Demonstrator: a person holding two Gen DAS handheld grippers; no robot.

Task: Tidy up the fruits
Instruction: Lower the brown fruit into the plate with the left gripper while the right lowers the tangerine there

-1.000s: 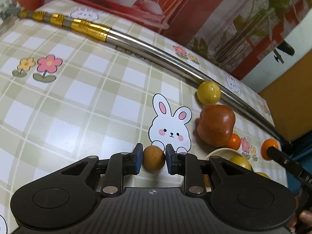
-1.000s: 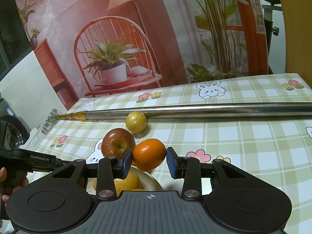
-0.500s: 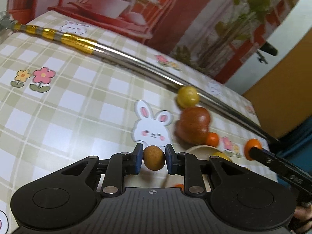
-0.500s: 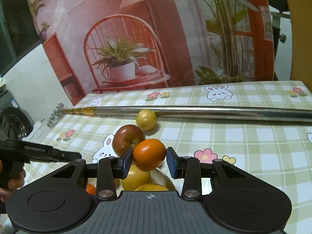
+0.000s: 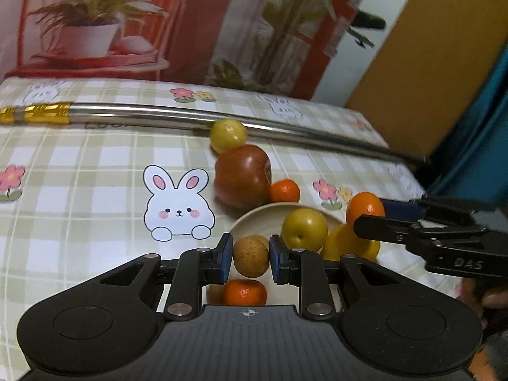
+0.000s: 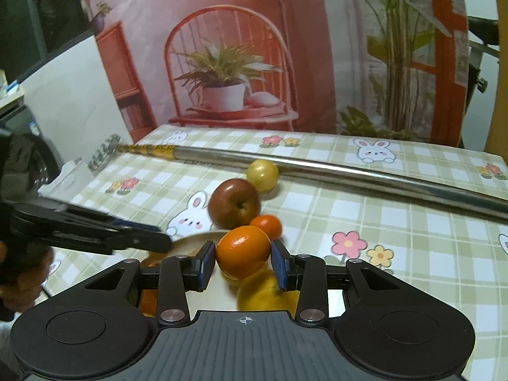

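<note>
Fruit is the whole job here, and two pieces are in hand: the left gripper [image 5: 250,259] pinches a small brown fruit [image 5: 250,256] across its middle, held over the near rim of the bowl [image 5: 254,219], while the right gripper [image 6: 243,265] clamps an orange [image 6: 243,250] above the bowl's other side. Already in the bowl lie a yellow plum [image 5: 304,229], a lemon [image 5: 343,246] and a mandarin [image 5: 244,292]. On the table [image 5: 79,190] just behind the bowl sit an apple [image 5: 243,179], a small mandarin [image 5: 284,190] touching it, and a yellow fruit [image 5: 228,135] against the metal pole [image 5: 152,117]. These round fruits look light but smooth-skinned, so they would likely roll if released off-centre; a hold across the widest part seems soundest. The brown fruit and plum may bruise under hard pressure. The apple looks heaviest and wide, likely needing nearly the full spread of the fingers.
</note>
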